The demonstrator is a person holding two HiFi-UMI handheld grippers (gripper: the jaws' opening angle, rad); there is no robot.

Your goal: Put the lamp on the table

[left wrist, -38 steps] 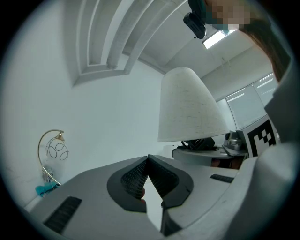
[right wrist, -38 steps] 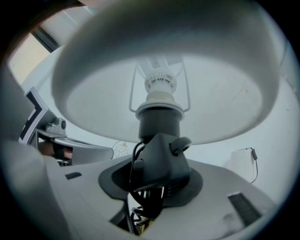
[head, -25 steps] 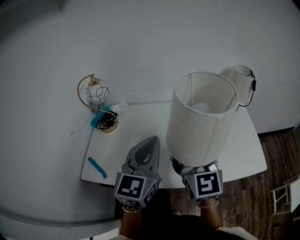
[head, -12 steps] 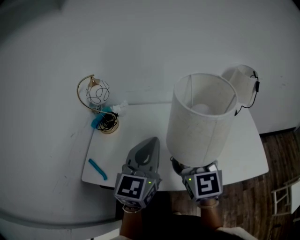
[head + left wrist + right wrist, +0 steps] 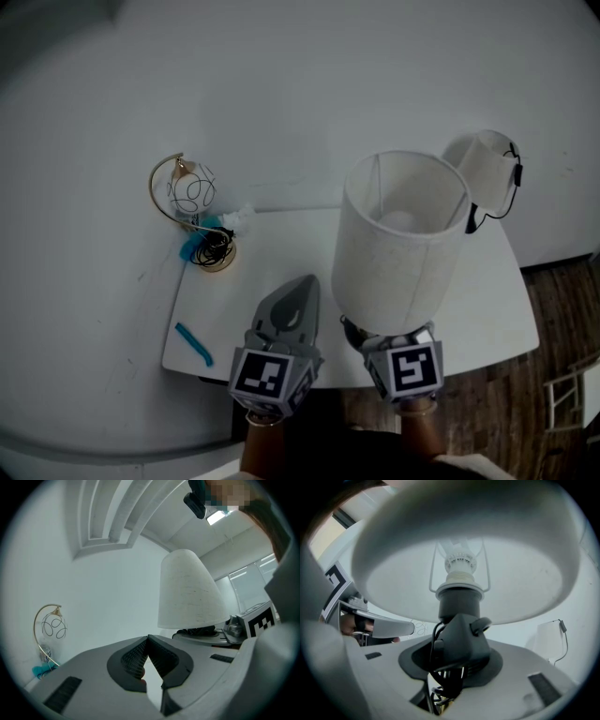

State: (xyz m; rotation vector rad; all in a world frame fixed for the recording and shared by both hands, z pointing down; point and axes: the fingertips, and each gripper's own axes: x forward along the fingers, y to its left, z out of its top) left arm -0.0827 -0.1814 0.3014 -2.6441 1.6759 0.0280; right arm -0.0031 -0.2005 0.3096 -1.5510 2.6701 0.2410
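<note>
White fills most of the head view: a pale wall [image 5: 281, 94] behind, and against it a white tabletop [image 5: 272, 253] with rounded corners, with a strip of dark wood floor [image 5: 553, 319] at its right. Over the near right part of that tabletop stands the lamp [image 5: 398, 253], its tall off-white drum shade roughly upright and open at the top, carried rather than set down. The right gripper [image 5: 361, 330] sits just under the shade at the tabletop's near edge; in the right gripper view its jaws are clamped on the lamp's [image 5: 464, 550] dark body below the bulb socket, with loops of black cord hanging between them at the right gripper [image 5: 457, 644]. Just beside it, the left gripper [image 5: 295, 300] points over the near middle of the tabletop; the left gripper view shows its jaws together at the tips with nothing between them [image 5: 146, 641], and the lamp [image 5: 187, 592] rising to its right. At the far right corner stands a smaller white lamp [image 5: 483, 164] with a black cord down its side. At the far left corner is a gold arched lamp [image 5: 187, 197] holding a wire ball, with a teal bundle [image 5: 197, 244] touching its base. A short blue strip [image 5: 194, 342] lies alone near the left front corner.
</note>
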